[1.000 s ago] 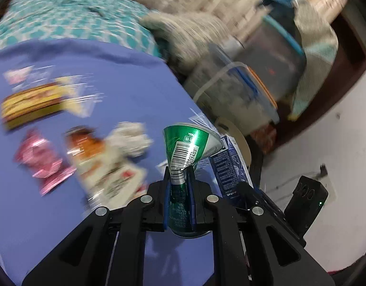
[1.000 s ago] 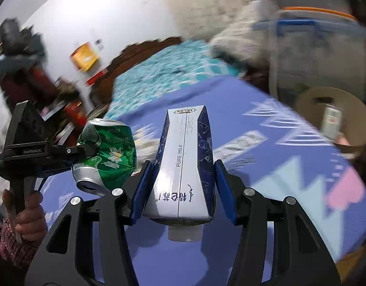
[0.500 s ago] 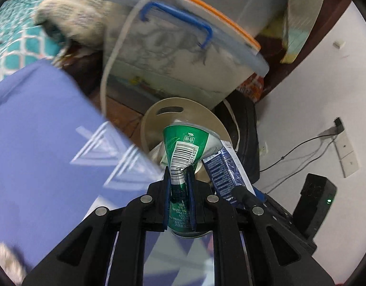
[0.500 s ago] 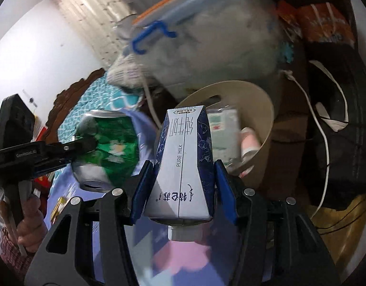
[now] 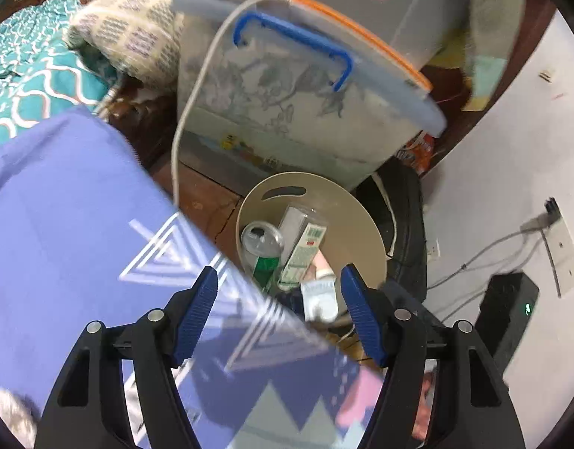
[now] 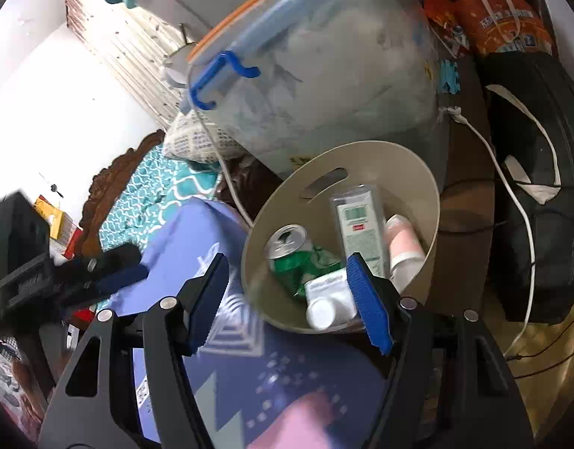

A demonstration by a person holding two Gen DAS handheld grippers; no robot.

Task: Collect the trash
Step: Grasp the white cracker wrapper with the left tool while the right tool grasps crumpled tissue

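Note:
A beige round bin (image 5: pixel 356 220) (image 6: pixel 417 172) stands on the floor beside the purple-covered bed. Inside it lie a crushed green can (image 5: pixel 262 250) (image 6: pixel 292 258), a green-and-white carton (image 5: pixel 303 250) (image 6: pixel 358 224), a pink cup (image 6: pixel 402 243) and the milk carton with its white cap (image 5: pixel 320 297) (image 6: pixel 330 299). My left gripper (image 5: pixel 277 292) is open and empty above the bin's near rim. My right gripper (image 6: pixel 288 280) is open and empty above the bin. The left gripper also shows at the left of the right wrist view (image 6: pixel 111 277).
A large clear storage box with a blue handle (image 5: pixel 294 86) (image 6: pixel 305 75) stands behind the bin. A black bag (image 6: pixel 533 187) and white cable (image 6: pixel 511 187) lie to its right. The purple sheet (image 5: pixel 70 224) and a teal bedspread (image 5: pixel 25 86) lie to the left.
Both grippers have opened. The green can has dropped from the left gripper and the milk carton from the right; both now lie in the bin.

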